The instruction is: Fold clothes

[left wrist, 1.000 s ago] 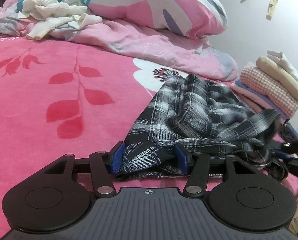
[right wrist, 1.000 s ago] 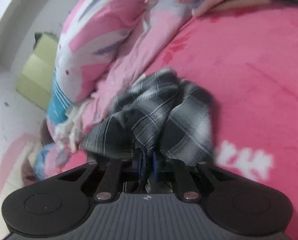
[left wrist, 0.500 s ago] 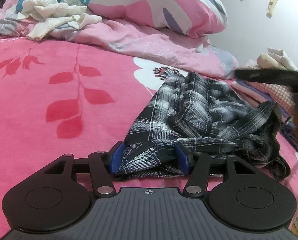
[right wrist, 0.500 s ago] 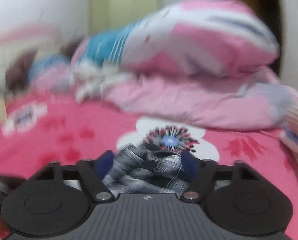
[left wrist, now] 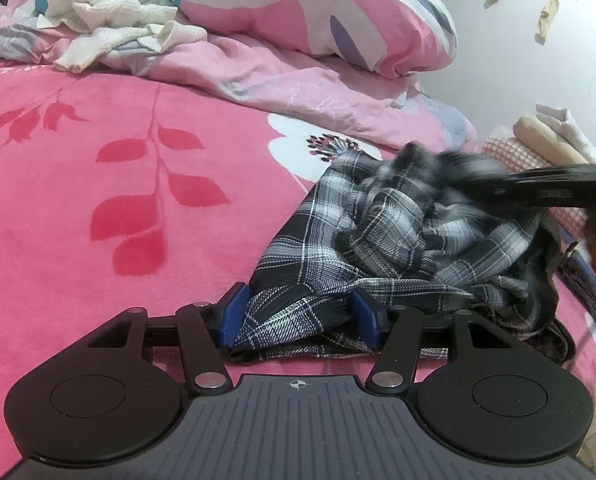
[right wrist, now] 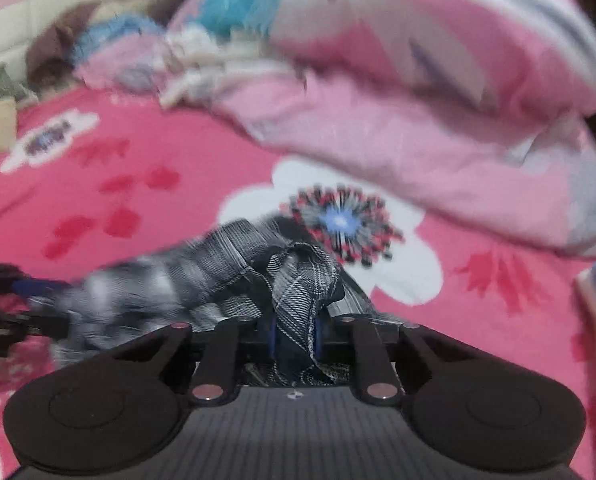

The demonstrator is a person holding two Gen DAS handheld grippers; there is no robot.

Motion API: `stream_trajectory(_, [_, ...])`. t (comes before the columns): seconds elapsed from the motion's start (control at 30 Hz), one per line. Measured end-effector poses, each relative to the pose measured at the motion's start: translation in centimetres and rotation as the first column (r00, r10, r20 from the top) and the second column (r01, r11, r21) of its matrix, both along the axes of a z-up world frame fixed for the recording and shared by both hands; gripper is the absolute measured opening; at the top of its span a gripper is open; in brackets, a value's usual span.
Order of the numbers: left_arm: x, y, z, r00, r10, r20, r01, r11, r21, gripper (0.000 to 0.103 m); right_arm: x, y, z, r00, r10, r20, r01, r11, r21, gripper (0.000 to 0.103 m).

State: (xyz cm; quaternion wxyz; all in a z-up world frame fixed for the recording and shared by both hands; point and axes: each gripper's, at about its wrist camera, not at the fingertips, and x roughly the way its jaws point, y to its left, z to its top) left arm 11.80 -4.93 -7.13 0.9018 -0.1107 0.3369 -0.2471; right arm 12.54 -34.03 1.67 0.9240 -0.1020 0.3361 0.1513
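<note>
The right wrist view is smeared throughout: the pillow (right wrist: 438, 40) and the heap at upper left lose all detail. In the left wrist view the right gripper (left wrist: 538, 192) is a dark streak cut by the right edge, and the folded stack (left wrist: 546, 140) behind it is perhaps 3 pieces.

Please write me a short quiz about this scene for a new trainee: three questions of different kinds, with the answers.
1. True or false: the plaid garment sits between the pads of the left tongs.
2. Where is the stack of folded clothes? A) on the floor B) at the right, beyond the garment C) under the left tongs
3. What colour is the crumpled cloth near the pillow?
Key: 1 true; 2 B; 3 white.
</note>
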Motion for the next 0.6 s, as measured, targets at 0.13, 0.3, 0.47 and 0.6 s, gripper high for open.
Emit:
stream_trajectory(0.13, [-0.2,0.7,0.2,1.000,0.011,-0.015,-0.011,0.999,-0.032,0.057,-5.8,1.7,2.4,0.993,0.015,0.118,-0.016,1.000,0.006,0.017])
stream_trajectory(0.3, [-1.6,2.9,0.6,0.998,0.039,-0.040,-0.043,0.994,-0.100,0.057,-12.6,5.4,1.7,0.978,0.062,0.199,-0.049,0.996,-0.070,0.017])
stream_trajectory(0.47, [-4.2,5.6,1.9,0.996,0.029,-0.084,-0.047,0.974,-0.222,0.057,-17.1,9.1,-2.3,0.976,0.083,0.203,-0.061,0.992,-0.113,0.017])
stream_trajectory(0.6, [-6.5,6.4,2.4,0.986,-0.070,-0.154,0.012,0.937,-0.349,0.064,-17.7,10.3,-6.1,0.985,0.054,0.161,-0.034,0.992,-0.120,0.018])
